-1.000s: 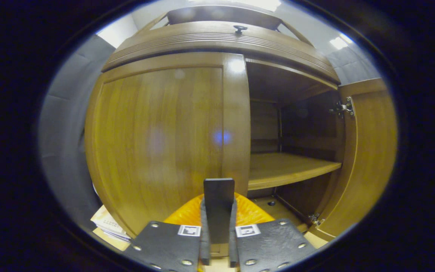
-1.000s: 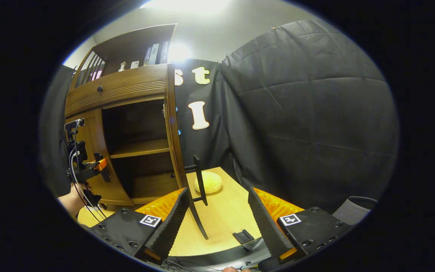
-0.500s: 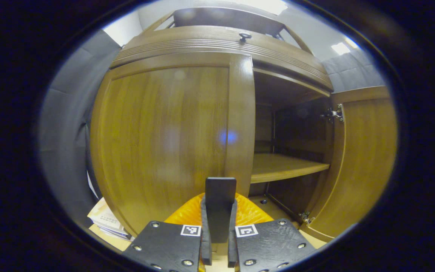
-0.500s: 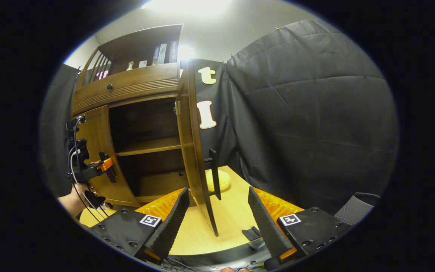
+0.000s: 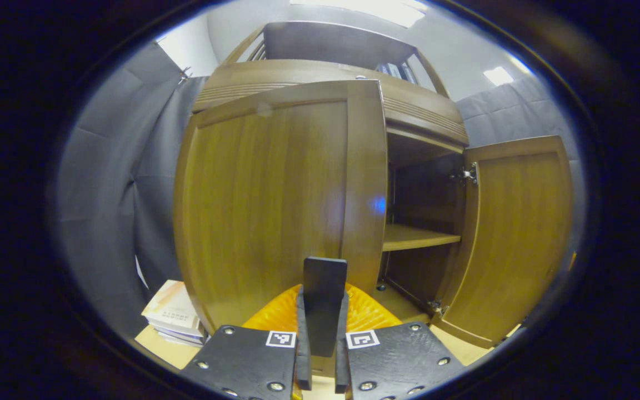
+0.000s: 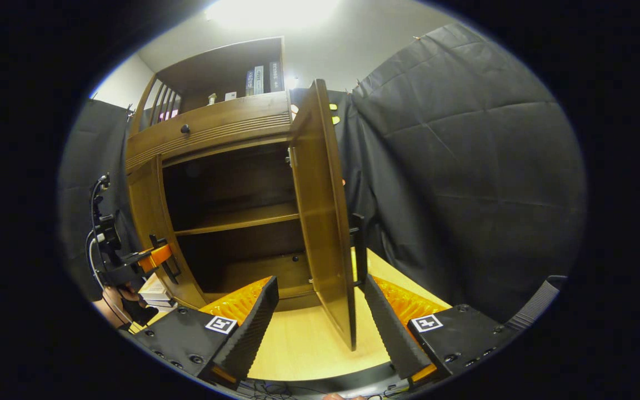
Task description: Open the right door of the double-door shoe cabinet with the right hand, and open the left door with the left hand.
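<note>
L claw (image 5: 320, 328) pinching left door (image 5: 264, 205) handle (image 5: 324, 289), door partly open. R claw (image 6: 320, 322) spread; right door (image 6: 320, 222) wide open.

My jaws face a shoe cabinet (image 5: 275, 183) of glossy varnished wood, its hinges (image 5: 467, 175) bright metal. The tabletop (image 6: 303, 344) is pale, smooth wood with a matt look. Matt black cloth (image 6: 453, 183) hangs creased behind.
</note>
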{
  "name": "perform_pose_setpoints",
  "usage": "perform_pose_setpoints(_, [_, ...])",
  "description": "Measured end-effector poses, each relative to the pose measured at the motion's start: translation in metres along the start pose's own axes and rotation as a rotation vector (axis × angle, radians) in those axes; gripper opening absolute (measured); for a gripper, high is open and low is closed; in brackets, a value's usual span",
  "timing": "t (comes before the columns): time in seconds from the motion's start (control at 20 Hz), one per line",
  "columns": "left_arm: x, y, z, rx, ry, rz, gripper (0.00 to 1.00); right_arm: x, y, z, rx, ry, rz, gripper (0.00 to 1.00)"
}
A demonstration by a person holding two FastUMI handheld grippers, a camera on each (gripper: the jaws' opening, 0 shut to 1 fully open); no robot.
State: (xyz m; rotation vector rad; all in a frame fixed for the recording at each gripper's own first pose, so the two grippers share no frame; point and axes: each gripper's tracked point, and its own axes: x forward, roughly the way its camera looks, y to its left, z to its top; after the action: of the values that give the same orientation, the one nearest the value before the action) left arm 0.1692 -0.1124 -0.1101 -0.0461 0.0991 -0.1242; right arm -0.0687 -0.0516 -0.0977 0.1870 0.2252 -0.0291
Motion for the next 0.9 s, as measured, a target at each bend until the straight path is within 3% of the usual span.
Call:
perform_pose_setpoints(0.65, [-0.081,0.050,0.002,-0.003,-0.016,0.060,0.17,0.023,0.068,-0.011,-0.034,0.003,0.173,0.93])
perform_pose_setpoints(0.7, [-0.086,0.055,0.002,-0.006,-0.021,0.068,0.18,0.024,0.071,-0.012,-0.033,0.005,0.182,0.98])
perform_pose_setpoints(0.75, [-0.092,0.060,0.002,-0.010,-0.024,0.073,0.17,0.025,0.074,-0.012,-0.032,0.006,0.189,0.93])
perform_pose_setpoints(0.9, [-0.108,0.076,0.004,-0.021,-0.031,0.085,0.16,0.029,0.081,-0.014,-0.032,0.015,0.209,0.93])
